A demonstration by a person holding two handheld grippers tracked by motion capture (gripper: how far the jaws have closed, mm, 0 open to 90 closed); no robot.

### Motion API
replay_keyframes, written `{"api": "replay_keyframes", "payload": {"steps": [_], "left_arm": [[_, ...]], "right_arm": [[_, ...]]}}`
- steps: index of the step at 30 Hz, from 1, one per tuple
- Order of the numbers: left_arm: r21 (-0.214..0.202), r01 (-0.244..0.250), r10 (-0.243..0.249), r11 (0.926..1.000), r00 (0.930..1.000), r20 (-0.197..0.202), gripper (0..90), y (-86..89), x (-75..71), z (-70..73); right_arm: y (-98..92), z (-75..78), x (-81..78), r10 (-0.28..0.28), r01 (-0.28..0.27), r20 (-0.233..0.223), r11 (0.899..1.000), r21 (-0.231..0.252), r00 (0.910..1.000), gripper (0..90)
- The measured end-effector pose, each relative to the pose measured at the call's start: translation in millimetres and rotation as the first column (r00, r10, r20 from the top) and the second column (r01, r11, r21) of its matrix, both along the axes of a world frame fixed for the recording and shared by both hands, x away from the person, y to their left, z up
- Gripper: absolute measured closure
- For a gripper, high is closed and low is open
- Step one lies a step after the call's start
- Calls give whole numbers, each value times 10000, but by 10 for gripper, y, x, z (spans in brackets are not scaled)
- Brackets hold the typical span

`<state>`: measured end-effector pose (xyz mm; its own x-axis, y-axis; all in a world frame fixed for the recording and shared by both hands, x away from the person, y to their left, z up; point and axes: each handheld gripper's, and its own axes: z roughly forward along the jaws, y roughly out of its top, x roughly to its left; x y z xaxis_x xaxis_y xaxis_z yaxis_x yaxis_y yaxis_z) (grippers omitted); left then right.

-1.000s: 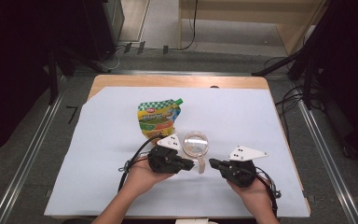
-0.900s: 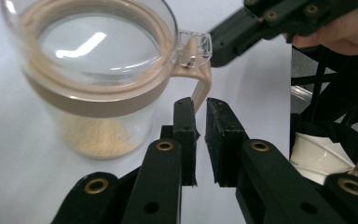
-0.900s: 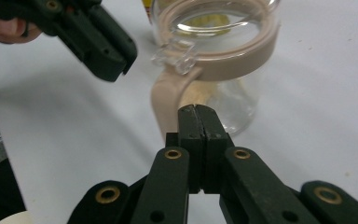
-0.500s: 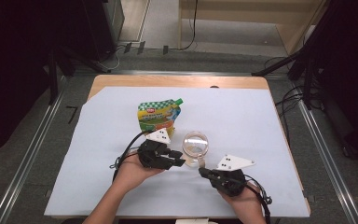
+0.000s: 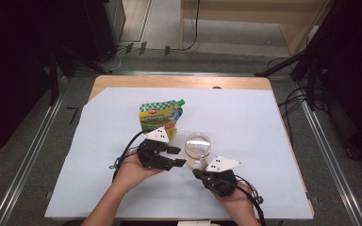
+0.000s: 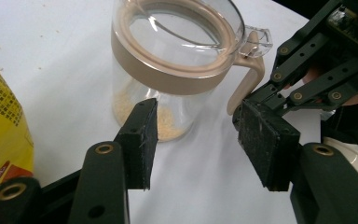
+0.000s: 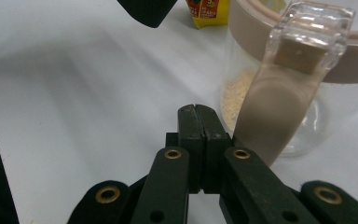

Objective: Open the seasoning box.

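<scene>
On the white sheet (image 5: 264, 122), near its front middle: clear jug (image 5: 197, 149) standing upright just beside the yellow pouch (image 5: 160, 117). Left gripper (image 6: 200, 135) gaping wide, holding nothing, jug just beyond its tips. Right gripper (image 7: 198, 122) pressing its jaws together empty, beside the jug's handle (image 7: 279, 116).

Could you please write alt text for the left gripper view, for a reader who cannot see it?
A clear glass jar with a tan plastic lid and handle stands on white paper, just beyond the open black left gripper. Pale crumbs lie inside it; the right gripper is beside its handle.
</scene>
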<state>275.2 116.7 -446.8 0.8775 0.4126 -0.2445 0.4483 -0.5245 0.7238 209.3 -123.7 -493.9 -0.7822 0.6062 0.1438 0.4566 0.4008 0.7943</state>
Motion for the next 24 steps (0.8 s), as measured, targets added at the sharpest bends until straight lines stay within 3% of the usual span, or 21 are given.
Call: {"api": "replay_keyframes", "payload": {"steps": [9,24], "left_arm": [[64,-168,167,9998,9997,156,457,38,13,-4],[81,-293,292,9995,9994,167,445,61,22,-6]], "right_arm": [[-59,-2,18,-201,201,-141,9998,-5,9997,900],[-368,-2,126,-1224,1227,-395,9924,46,9917,900]]}}
